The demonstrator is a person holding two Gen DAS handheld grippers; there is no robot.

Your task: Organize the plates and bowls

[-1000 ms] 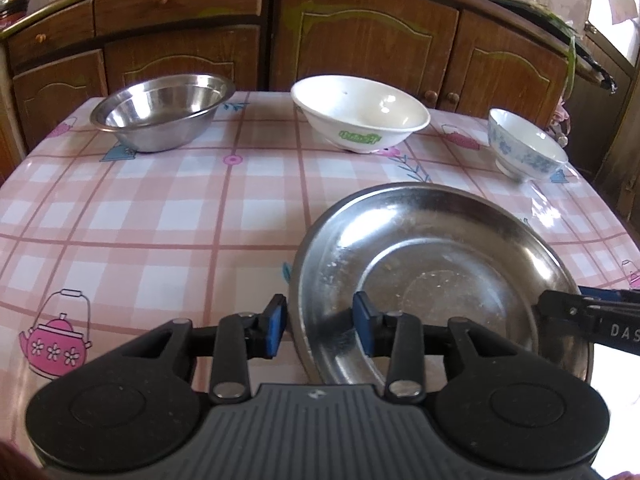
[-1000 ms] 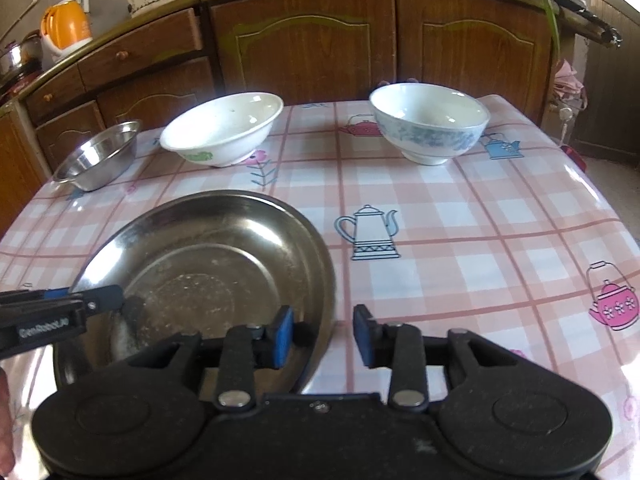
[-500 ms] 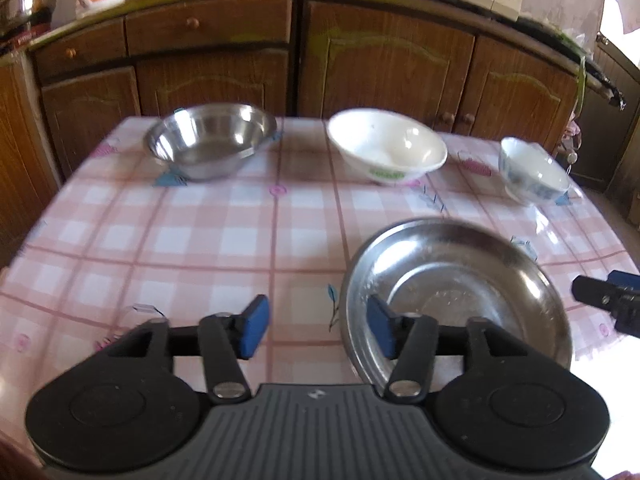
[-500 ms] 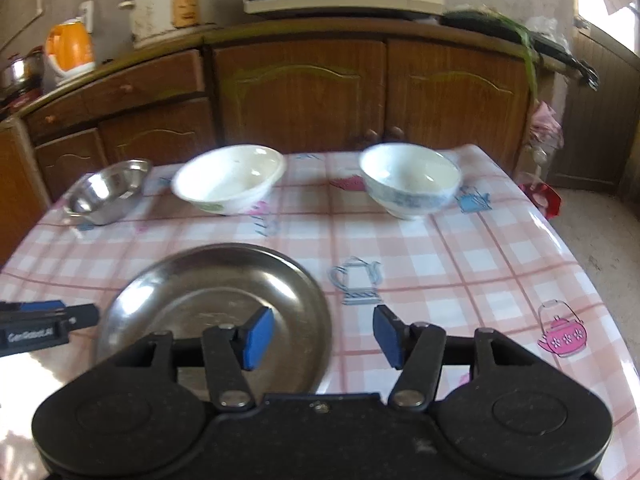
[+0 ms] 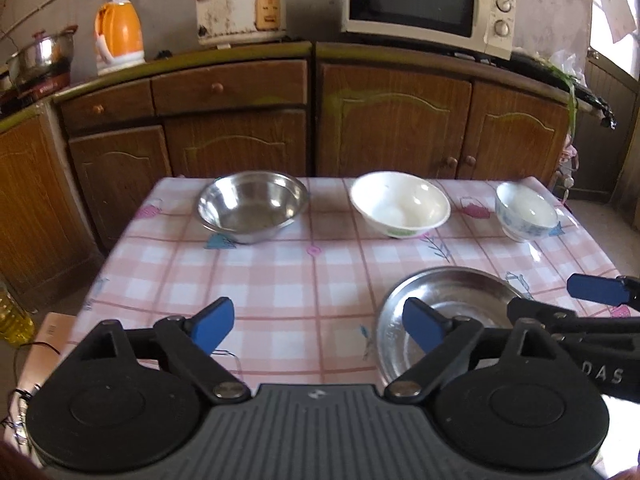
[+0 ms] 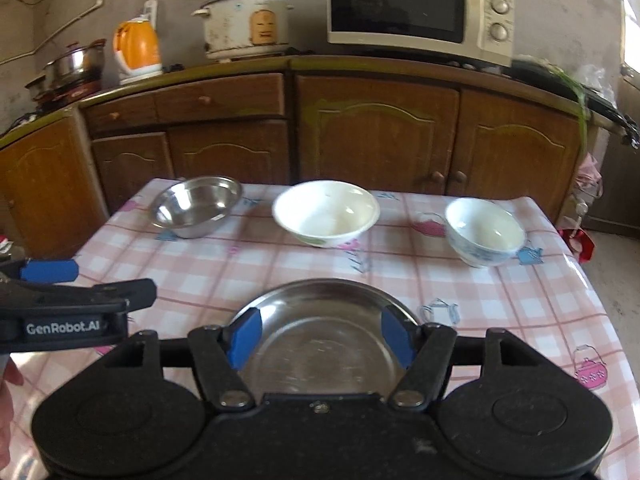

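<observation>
Now the steel plate (image 6: 320,340) lay flat on the table (image 5: 280,280), nearest of the dishes to both grippers, with nothing held. Beyond the plate three bowls were ranged in a row along the table's far edge: the steel bowl (image 5: 253,206) to the far left of it, the white bowl (image 5: 400,205) straight beyond it, and the small blue-patterned bowl (image 5: 526,211) to the far right. The left gripper (image 5: 316,326) was seen with its jaws spread wide, having just been opening, with only bare tablecloth between them; the plate sat just right of its right finger. The right gripper (image 6: 322,338) was likewise parted, its jaws having just been opening, and the plate was seen through the gap, untouched by the pads.

Judged from this, the plate had been set down and a bowl was to be fetched next. That pick would be done best if the rim were approached squarely, one finger inside and one outside the wall, and the bowl lifted clear before being carried over the plate.
</observation>
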